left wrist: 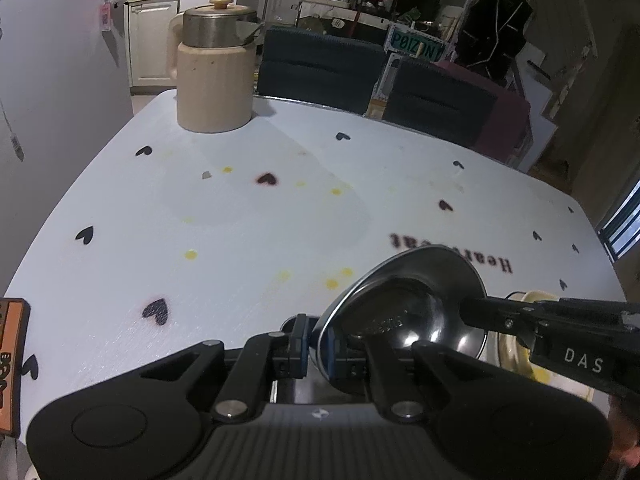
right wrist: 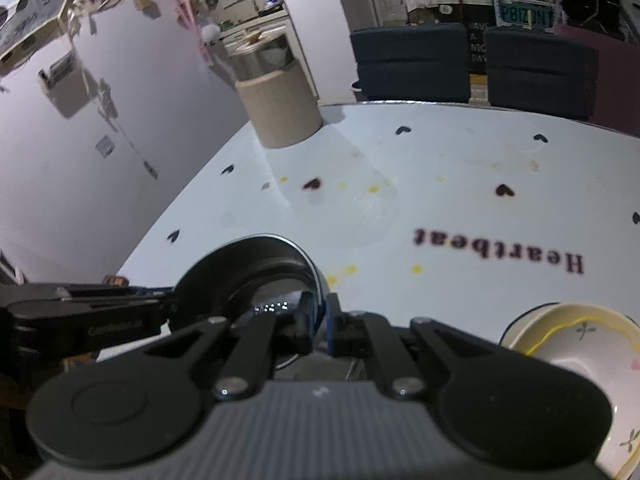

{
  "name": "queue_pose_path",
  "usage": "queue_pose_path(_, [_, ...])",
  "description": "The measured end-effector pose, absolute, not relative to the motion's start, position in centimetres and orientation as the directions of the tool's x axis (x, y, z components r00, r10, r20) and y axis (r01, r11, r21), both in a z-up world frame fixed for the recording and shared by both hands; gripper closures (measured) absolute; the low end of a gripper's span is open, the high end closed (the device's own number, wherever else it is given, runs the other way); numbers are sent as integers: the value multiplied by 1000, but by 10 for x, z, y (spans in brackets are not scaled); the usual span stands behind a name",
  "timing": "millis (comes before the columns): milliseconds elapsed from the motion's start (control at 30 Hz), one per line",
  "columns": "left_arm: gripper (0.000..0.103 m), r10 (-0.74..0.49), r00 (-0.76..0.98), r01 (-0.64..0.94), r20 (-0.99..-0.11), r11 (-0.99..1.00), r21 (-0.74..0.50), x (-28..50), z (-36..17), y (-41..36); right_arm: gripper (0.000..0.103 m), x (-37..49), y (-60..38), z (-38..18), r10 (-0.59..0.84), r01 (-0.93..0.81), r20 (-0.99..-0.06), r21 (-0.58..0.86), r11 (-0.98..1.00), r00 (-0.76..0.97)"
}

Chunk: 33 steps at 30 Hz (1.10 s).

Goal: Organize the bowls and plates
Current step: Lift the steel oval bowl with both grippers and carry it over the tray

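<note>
A shiny steel bowl [left wrist: 404,312] is held tilted above the white table [left wrist: 240,220], gripped on both sides. My left gripper [left wrist: 316,346] is shut on its near-left rim. My right gripper [right wrist: 319,322] is shut on the opposite rim of the same steel bowl [right wrist: 248,276]; it shows in the left wrist view [left wrist: 476,314] reaching in from the right. A cream ceramic bowl with small flower marks [right wrist: 576,356] sits on the table at the lower right, partly hidden behind the right gripper in the left wrist view [left wrist: 520,344].
A beige kettle with a steel top [left wrist: 214,68] stands at the table's far left corner. Two dark chairs [left wrist: 320,68] stand behind the far edge. An orange object [left wrist: 10,364] lies at the near left edge. A wall [right wrist: 100,140] runs along the left.
</note>
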<state>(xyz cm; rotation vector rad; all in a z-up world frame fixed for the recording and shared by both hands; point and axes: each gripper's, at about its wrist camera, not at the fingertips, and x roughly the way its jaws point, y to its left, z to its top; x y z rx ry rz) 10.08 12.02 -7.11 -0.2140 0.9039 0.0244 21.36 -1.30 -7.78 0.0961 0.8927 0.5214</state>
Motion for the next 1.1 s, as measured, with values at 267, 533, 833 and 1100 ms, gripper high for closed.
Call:
queue_pose_path(267, [94, -61, 558, -93, -828, 986, -136, 101, -95, 118, 96, 218, 1, -86, 458, -422, -752, 263, 868, 473])
queue_pose_path(533, [94, -54, 495, -46, -867, 995, -88, 106, -119, 109, 97, 222, 11, -101, 410, -414, -801, 226, 882, 436])
queue_pose_path(833, [93, -51, 444, 6, -894, 999, -54, 111, -133, 102, 98, 232, 17, -119, 368, -403, -844, 203, 892, 391])
queue_pose_path(1100, [93, -60, 418, 17, -906, 998, -58, 113, -139, 104, 98, 237, 25, -129, 366, -415, -855, 202, 887, 367])
